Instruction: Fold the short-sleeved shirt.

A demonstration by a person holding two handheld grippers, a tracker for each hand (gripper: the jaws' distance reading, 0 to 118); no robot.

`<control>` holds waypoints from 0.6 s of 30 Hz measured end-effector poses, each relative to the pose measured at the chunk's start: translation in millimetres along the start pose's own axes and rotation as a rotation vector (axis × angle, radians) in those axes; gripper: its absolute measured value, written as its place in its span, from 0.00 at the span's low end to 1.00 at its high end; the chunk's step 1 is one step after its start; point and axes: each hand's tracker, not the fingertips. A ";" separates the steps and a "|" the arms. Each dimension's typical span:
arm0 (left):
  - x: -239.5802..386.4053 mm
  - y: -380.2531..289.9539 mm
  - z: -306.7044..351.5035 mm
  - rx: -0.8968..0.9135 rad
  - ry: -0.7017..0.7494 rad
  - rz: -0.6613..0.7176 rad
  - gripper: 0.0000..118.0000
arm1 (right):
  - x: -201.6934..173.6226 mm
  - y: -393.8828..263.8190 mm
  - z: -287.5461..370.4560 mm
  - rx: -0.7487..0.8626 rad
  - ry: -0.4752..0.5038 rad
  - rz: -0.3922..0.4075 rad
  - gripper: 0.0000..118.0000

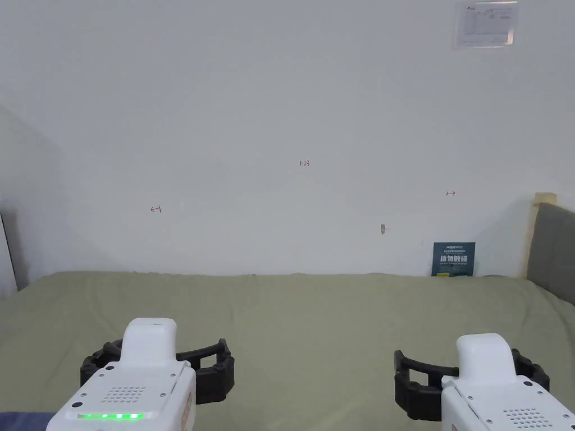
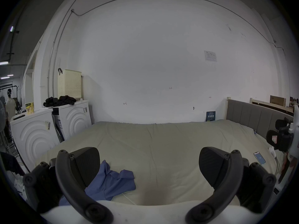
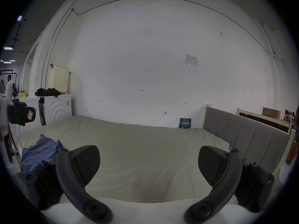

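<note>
The short-sleeved shirt [image 2: 113, 183] is blue and lies crumpled on the near left part of the bed [image 2: 161, 140], just beyond the left jaw of my left gripper [image 2: 148, 164]. The shirt [image 3: 40, 151] sits far left in the right gripper view, and a blue corner [image 1: 22, 421] peeks in at the bottom left of the head view. My left gripper [image 1: 163, 351] hovers open over the olive sheet [image 1: 309, 325], nothing between its jaws. My right gripper [image 1: 469, 362] is open too, well to the right of the shirt and empty [image 3: 148, 162].
A grey headboard [image 1: 553, 247] bounds the bed's right side and a white wall the far side. A phone [image 2: 259, 158] lies near the right edge. White washing machines [image 2: 76, 119] with dark clothes [image 2: 59, 100] stand left. A blue sign [image 1: 453, 258] leans on the wall.
</note>
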 end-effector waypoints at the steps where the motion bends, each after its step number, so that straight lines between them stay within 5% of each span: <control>1: -0.3 -0.1 0.4 0.002 -0.002 0.003 1.00 | 0.4 -1.3 -1.4 -0.005 -0.002 -0.001 1.00; 3: -0.8 -0.4 2.2 0.003 -0.024 0.008 0.88 | 1.4 -2.8 -3.0 -0.016 -0.003 0.005 0.99; 4: -0.5 -0.3 2.5 0.001 -0.021 0.009 0.63 | 1.1 -3.6 -2.9 -0.020 -0.009 0.010 0.91; 5: -0.8 -0.2 0.7 -0.007 -0.017 0.009 0.09 | -2.1 -2.5 0.4 -0.014 -0.025 0.028 0.44; 6: -2.0 -1.9 -1.4 -0.022 0.011 0.018 0.00 | -2.2 -3.9 -0.5 -0.009 -0.102 0.056 0.01; 18: -8.9 -5.6 -7.7 -0.039 -0.006 0.039 0.00 | 1.4 -10.4 2.9 -0.024 -0.080 -0.011 0.00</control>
